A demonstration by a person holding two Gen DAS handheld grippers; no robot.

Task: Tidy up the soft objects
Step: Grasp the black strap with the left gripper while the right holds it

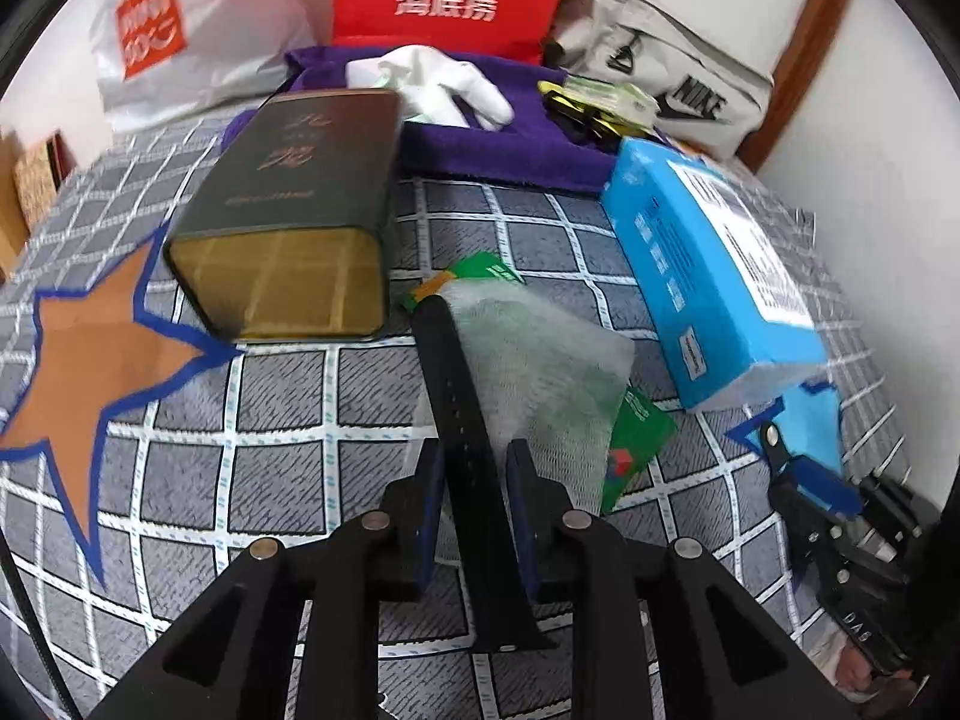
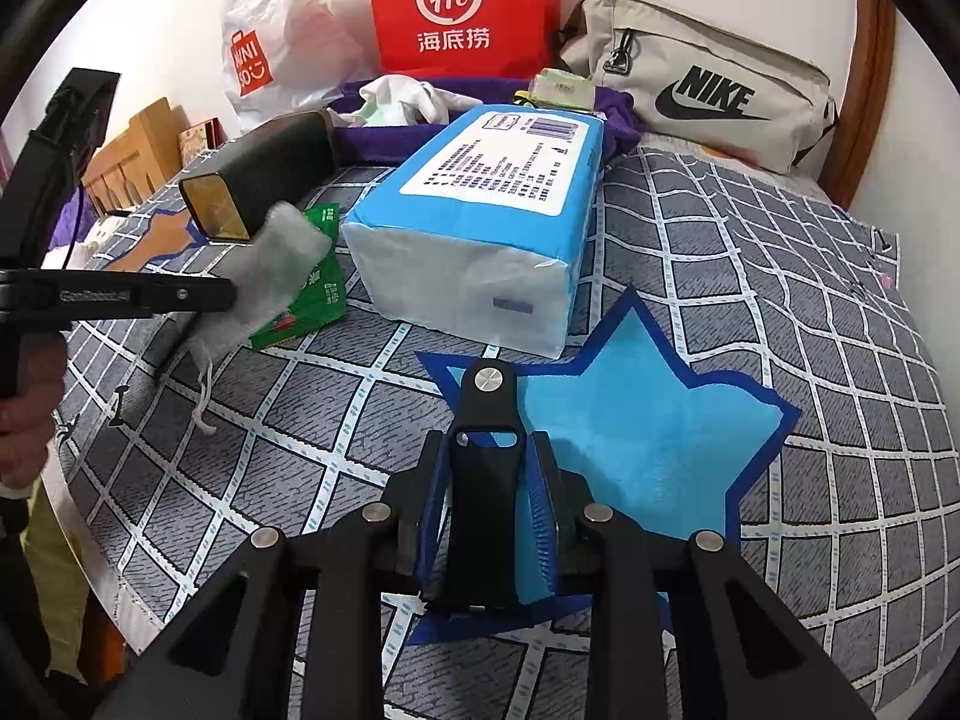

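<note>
**A:** Left wrist view first: where is the black strap (image 1: 447,372)?

**B:** Between the fingers of the left tongs (image 1: 475,450), which are pressed in on it. It runs forward past the tips and lies across a mesh pouch (image 1: 540,348) just ahead of them. The right tongs (image 2: 487,441) pinch a second piece, a studded strap (image 2: 486,480), whose stud end sticks up beyond the tips.

**A:** What lies around them?

**B:** A blue star (image 2: 648,438) on the checked sheet (image 1: 300,420) sits under and just ahead-right of the right tongs. An orange star (image 1: 90,360) is off to the left of the left tongs. A green packet (image 1: 639,432) peeks out from under the pouch. Further ahead are a green tin (image 1: 288,180) on its side and a tissue pack (image 2: 480,210). Beyond those are a purple towel (image 1: 510,150) with white gloves (image 1: 444,84) on it.

**A:** How far along is it?

**B:** Early, I'd judge. Both straps are gripped but neither is set down. The pouch, gloves, towel and tissue pack still look scattered, and both stars are bare.

**A:** Anything unclear?

**B:** I can't tell whether the left tongs also catch the pouch's edge. The near end of each strap is hidden between the fingers. I also can't tell whether the two straps belong together or whether the stars mark drop spots.
</note>
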